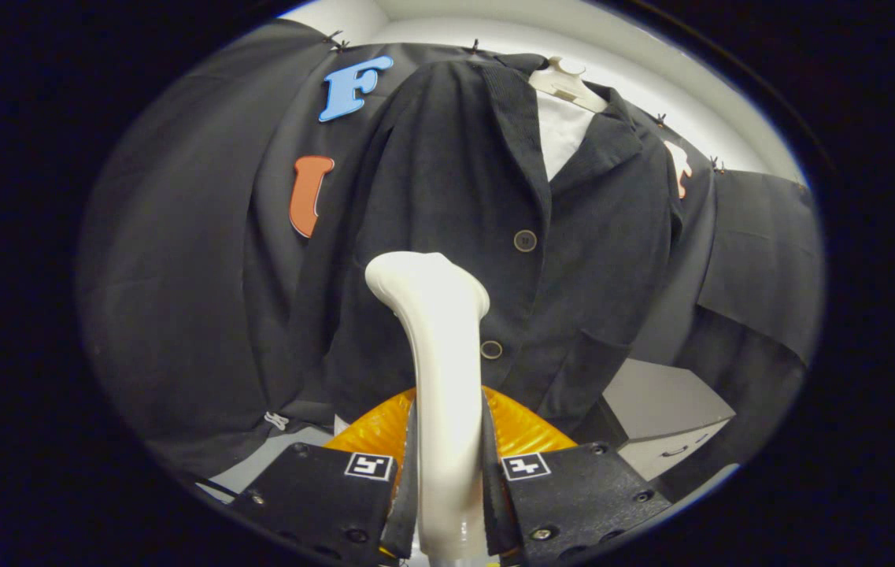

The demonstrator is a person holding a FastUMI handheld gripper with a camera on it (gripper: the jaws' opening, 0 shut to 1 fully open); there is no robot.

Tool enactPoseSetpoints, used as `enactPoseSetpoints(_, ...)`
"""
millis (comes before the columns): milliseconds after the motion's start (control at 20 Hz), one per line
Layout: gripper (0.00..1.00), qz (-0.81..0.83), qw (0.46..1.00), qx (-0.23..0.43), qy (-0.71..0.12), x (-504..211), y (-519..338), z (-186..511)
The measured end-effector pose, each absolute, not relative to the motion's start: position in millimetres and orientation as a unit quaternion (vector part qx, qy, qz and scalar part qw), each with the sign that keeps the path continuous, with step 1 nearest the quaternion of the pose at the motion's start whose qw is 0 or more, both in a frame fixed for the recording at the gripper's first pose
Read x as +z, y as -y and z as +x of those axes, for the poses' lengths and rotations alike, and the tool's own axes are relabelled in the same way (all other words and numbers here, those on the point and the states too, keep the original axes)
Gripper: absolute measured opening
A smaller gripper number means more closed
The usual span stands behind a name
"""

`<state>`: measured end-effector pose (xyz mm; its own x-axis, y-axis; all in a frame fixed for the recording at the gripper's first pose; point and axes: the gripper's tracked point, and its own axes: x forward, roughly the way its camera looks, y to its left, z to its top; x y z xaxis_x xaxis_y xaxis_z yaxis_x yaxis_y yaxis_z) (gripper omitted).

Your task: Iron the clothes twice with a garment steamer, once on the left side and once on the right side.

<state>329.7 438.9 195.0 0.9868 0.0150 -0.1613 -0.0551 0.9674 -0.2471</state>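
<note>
Jaws of gripper clamped on white plastic garment steamer. Steamer head near dark corduroy jacket on hanger, beside lower button. Judged: pass under way; next, keep head against fabric.

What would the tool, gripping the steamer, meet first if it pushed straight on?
Probably the dark jacket. The tool is shut on the white steamer, whose head would touch the cloth beside the buttons first, though depth is unclear.
</note>
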Motion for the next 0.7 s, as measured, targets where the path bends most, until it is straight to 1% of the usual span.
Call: enactPoseSetpoints(700,0.37,-0.119,0.986,0.021,-0.117,134.0,-439.0,329.2)
